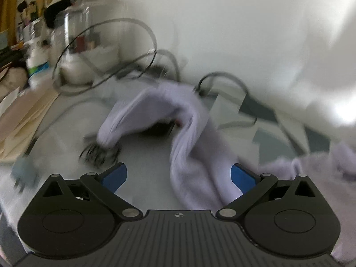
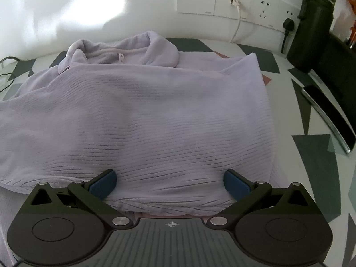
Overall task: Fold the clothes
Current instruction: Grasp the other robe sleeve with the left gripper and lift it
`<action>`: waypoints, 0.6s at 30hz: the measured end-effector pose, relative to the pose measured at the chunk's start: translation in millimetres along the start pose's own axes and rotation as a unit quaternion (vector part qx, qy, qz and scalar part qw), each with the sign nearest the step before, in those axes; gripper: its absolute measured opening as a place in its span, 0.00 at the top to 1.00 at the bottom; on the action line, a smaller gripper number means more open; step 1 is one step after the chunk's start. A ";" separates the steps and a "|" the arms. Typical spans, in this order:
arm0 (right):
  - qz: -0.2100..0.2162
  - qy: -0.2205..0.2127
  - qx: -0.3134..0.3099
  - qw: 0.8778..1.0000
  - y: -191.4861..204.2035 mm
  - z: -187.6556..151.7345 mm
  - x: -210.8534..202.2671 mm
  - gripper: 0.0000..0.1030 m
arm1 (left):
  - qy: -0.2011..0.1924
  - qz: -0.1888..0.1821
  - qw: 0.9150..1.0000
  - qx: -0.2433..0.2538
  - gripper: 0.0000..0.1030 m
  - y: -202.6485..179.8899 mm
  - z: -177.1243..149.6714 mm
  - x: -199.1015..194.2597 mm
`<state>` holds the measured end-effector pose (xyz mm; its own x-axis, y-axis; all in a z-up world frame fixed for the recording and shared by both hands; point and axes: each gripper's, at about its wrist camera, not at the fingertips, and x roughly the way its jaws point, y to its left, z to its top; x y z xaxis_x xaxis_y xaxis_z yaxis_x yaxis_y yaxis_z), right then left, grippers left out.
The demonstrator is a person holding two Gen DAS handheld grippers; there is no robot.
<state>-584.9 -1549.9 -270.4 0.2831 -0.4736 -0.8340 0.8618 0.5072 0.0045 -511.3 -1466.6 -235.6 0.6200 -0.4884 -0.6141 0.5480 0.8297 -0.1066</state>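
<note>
Both grippers stand with jaws wide apart — the right gripper [image 2: 170,183] low over the hem of the lilac top [image 2: 138,115], which lies flat on the patterned tabletop [image 2: 316,155], collar toward the wall edge; the left gripper [image 1: 179,176] faces its blurred sleeve [image 1: 189,138] near cables [image 1: 106,44].

Soft light purple sweater [image 2: 138,115] with thin ribs, spread flat on the patterned table, collar at the far side, hem near, one sleeve [image 1: 189,133] bunched up left.
</note>
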 end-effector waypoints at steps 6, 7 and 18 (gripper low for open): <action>0.001 -0.004 -0.001 1.000 -0.2 -0.9 0.3 0.01 | 0.001 -0.017 1.000 -0.016 0.28 -6.4 25.7 37.0; 0.002 -0.006 -0.002 1.000 -0.5 -1.4 0.4 0.01 | 0.004 -0.018 1.000 -0.021 0.63 -5.9 26.8 38.3; 0.004 0.005 -0.003 1.000 0.4 3.0 2.2 0.01 | -0.088 -0.066 0.993 -0.053 0.93 7.3 53.6 -40.4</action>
<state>-582.7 -1552.9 -270.6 0.2863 -0.4626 -0.8391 0.8571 0.5151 0.0084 -502.2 -1455.2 -169.7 0.6395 -0.6272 -0.4445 0.5750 0.7741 -0.2649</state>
